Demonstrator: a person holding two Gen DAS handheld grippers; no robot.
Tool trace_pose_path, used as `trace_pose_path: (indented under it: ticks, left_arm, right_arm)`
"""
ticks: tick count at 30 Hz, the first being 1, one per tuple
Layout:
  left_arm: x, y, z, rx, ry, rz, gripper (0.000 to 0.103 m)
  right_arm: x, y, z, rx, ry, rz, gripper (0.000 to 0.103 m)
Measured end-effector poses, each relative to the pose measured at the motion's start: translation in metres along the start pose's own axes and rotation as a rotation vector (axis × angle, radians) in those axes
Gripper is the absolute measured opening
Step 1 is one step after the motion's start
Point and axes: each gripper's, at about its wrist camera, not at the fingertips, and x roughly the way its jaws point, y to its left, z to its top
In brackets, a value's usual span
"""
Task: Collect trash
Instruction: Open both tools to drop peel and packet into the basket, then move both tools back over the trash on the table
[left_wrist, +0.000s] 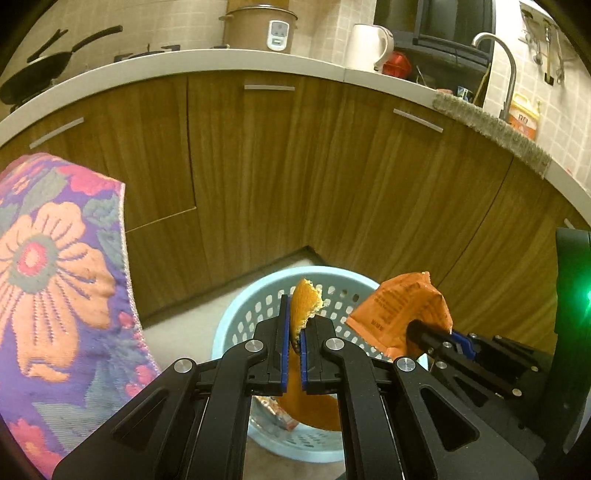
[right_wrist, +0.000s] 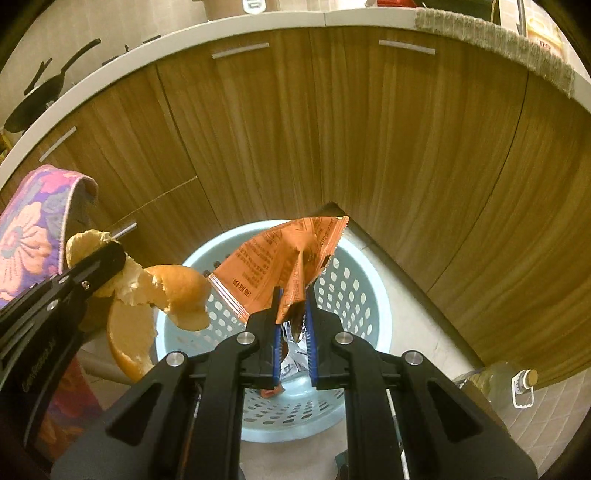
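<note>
At your far left hangs a floral cloth (left_wrist: 55, 280); next to it your left gripper (left_wrist: 294, 332) is clenched on an orange peel (left_wrist: 303, 302), which dangles over the pale blue basket (left_wrist: 236, 317) on the floor; some trash already lies at the basket's bottom; to the right your right gripper (right_wrist: 294, 321) pinches an orange wrapper (right_wrist: 280, 254) above the same basket (right_wrist: 369, 295); wooden cabinets (left_wrist: 332, 177) stand behind; a capped bottle (right_wrist: 498, 380) sits at far right.
</note>
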Motion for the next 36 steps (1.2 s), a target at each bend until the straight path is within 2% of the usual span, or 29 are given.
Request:
trace_pose_path:
  ticks: [4, 6, 7, 8, 10, 17, 24, 36]
  left_arm:
    - [0.003, 0.001, -0.005, 0.01, 0.013, -0.002, 0.003]
    - [0.006, 0.0, -0.006, 0.01, 0.024, -0.001, 0.006]
    - [0.005, 0.001, -0.006, 0.008, 0.022, 0.0, 0.01]
    - [0.004, 0.001, -0.006, 0.006, 0.022, -0.001, 0.019]
    - [0.002, 0.001, -0.006, 0.01, 0.015, 0.007, 0.032]
    - [-0.011, 0.008, 0.001, -0.036, -0.006, 0.007, 0.037]
    - [-0.027, 0.009, 0.006, -0.058, -0.025, -0.005, 0.038]
    - [-0.089, 0.019, 0.031, -0.116, -0.11, -0.043, 0.038]
  right_arm:
    - [0.011, -0.001, 0.001, -0.008, 0.032, -0.012, 0.011]
    - [0.016, -0.001, 0.0, -0.011, 0.058, -0.019, 0.017]
    - [0.019, -0.002, -0.001, -0.01, 0.07, -0.01, 0.023]
    - [0.021, -0.002, -0.002, -0.011, 0.076, -0.01, 0.037]
    - [0.019, -0.001, -0.003, -0.022, 0.065, -0.029, 0.054]
    - [0.012, -0.009, -0.004, 0.008, 0.063, -0.027, 0.054]
    - [-0.007, -0.004, 0.004, 0.013, 0.026, -0.042, 0.054]
    - [-0.07, 0.023, 0.034, -0.008, -0.086, -0.029, 0.054]
